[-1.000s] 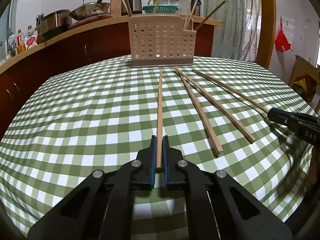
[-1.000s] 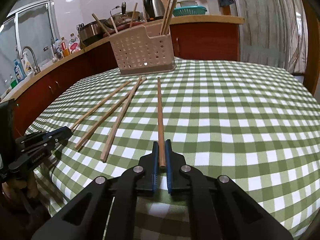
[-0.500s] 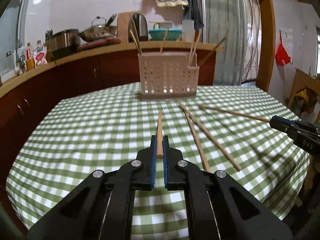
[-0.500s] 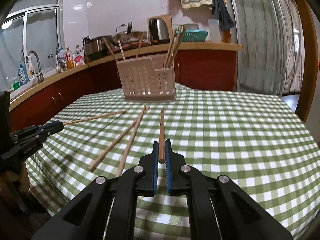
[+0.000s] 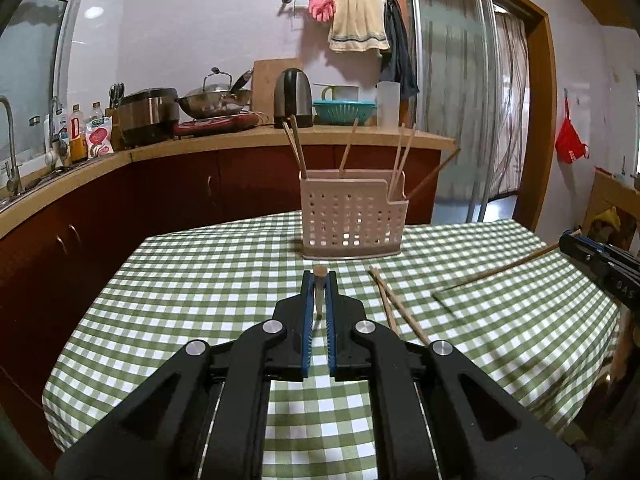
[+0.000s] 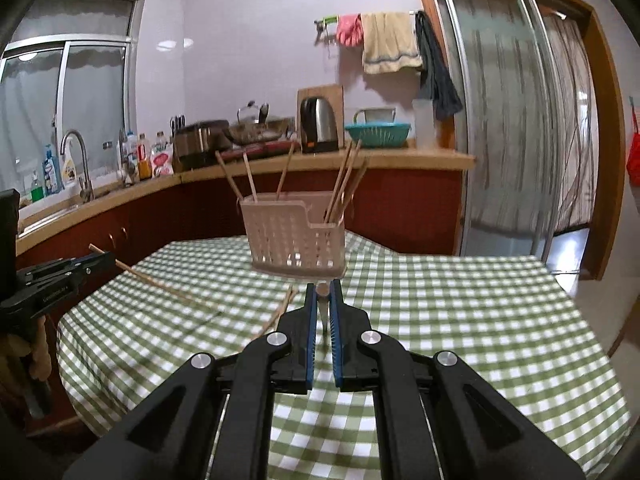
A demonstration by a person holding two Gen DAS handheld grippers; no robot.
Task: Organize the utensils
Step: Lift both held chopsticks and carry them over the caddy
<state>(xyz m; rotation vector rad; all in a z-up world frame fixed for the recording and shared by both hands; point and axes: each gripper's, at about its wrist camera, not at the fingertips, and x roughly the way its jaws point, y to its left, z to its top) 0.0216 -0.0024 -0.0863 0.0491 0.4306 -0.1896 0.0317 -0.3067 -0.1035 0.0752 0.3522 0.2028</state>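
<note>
My left gripper is shut on a wooden chopstick, held above the table and seen end-on, pointing at the perforated beige utensil basket. My right gripper is likewise shut on a second chopstick, aimed at the same basket. Each view shows the other gripper to its side with its stick: the right gripper with its chopstick, the left gripper with its chopstick. The basket holds several upright chopsticks. Two more chopsticks lie on the green checked cloth.
The table drops off near both grippers. Behind it runs a dark red kitchen counter with a kettle, a wok and a teal colander. A sink tap is at the left, a sliding door at the right.
Both grippers have risen off the cloth, each lifting its chopstick clear. The views have tipped up toward level, so each held stick now shows end-on. Two sticks stay on the table.
</note>
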